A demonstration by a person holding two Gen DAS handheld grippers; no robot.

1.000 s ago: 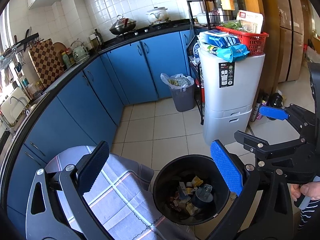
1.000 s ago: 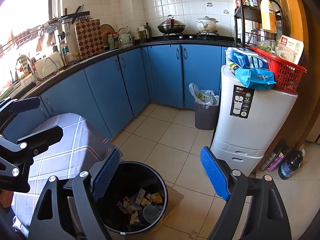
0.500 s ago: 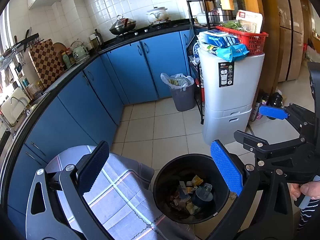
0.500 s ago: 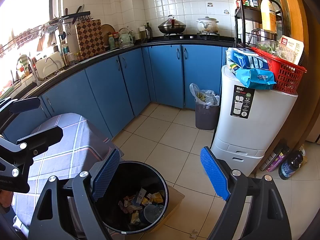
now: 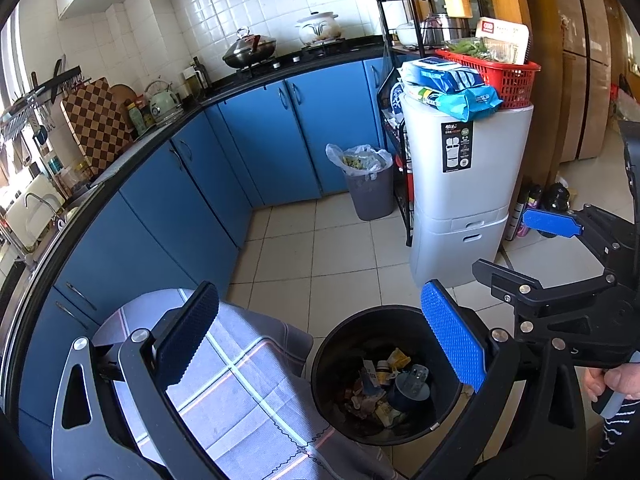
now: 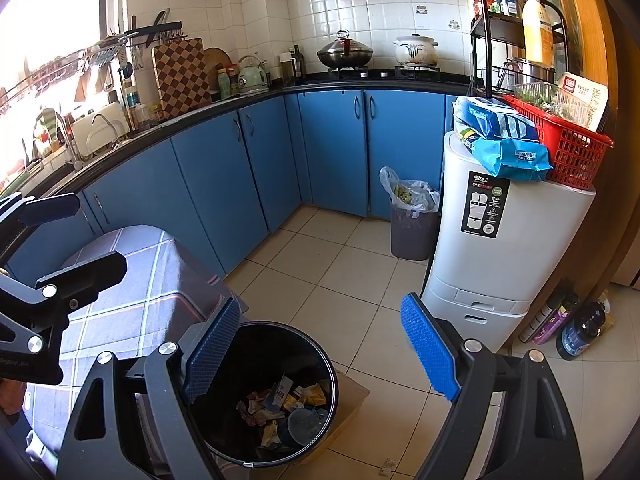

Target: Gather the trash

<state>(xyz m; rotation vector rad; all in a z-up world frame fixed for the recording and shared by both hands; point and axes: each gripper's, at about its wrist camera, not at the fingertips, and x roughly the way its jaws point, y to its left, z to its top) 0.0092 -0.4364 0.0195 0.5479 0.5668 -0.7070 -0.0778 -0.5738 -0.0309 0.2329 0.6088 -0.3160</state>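
Observation:
A round black trash bin (image 5: 332, 364) stands on the tiled floor below both grippers; it also shows in the right wrist view (image 6: 320, 360). Inside it lie crumpled wrappers (image 5: 376, 392) and a dark cup (image 5: 412, 386). My left gripper (image 5: 320, 340) is open and empty, above the bin and the cloth-covered table. My right gripper (image 6: 320, 354) is open and empty, above the bin's far rim. The right gripper also shows at the right of the left wrist view (image 5: 560, 256), and the left gripper at the left of the right wrist view (image 6: 64, 248).
A checked grey cloth covers a table (image 5: 224, 380) left of the bin. A grey lined bin (image 5: 366, 184) with food scraps stands by the blue cabinets (image 5: 200, 200). A tall white bin unit (image 5: 464, 200) carries blue packs and a red basket (image 5: 504, 76). Bottles (image 6: 576, 320) stand on the floor at right.

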